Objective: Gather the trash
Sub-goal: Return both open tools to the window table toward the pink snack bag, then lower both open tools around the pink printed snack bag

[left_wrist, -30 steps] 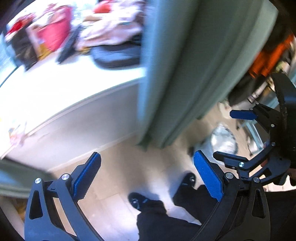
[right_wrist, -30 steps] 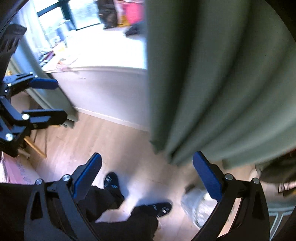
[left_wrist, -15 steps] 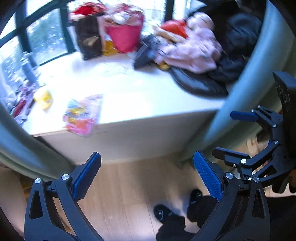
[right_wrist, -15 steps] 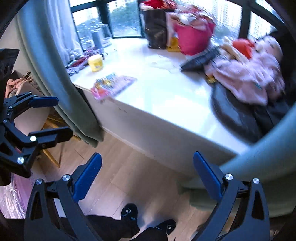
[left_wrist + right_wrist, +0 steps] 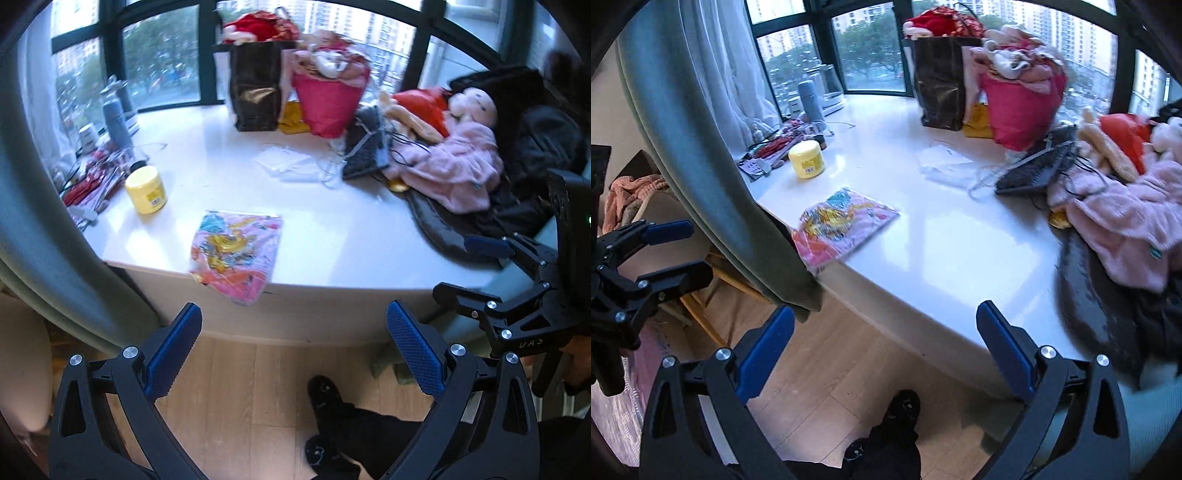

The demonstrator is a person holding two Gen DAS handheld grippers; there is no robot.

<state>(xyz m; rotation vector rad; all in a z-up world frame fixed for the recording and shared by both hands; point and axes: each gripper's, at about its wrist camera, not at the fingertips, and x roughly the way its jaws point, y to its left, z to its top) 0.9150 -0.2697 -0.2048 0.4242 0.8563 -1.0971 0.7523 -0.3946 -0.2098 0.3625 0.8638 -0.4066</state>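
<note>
Left gripper (image 5: 293,345) and right gripper (image 5: 884,345) both gape wide, empty, held low facing the desk (image 5: 351,236). Wrapper (image 5: 236,251) overhangs the near edge, well ahead; likely first pick, edge easing a grasp.

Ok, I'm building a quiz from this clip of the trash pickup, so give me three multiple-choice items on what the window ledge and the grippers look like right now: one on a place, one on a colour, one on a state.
1. Where does the colourful pink wrapper lie?
A. on the floor
B. at the front edge of the white ledge, overhanging it
C. inside the pink bag

2. What colour is the jar on the ledge?
A. yellow
B. green
C. black

3. How do the left gripper and right gripper stand?
A. both shut on trash
B. one holds the wrapper
C. both open and empty

Key: 1 B, its near corner hangs past the rim; 2 A, yellow body and lid; 3 C, the blue pads stand wide apart with nothing between.
</note>
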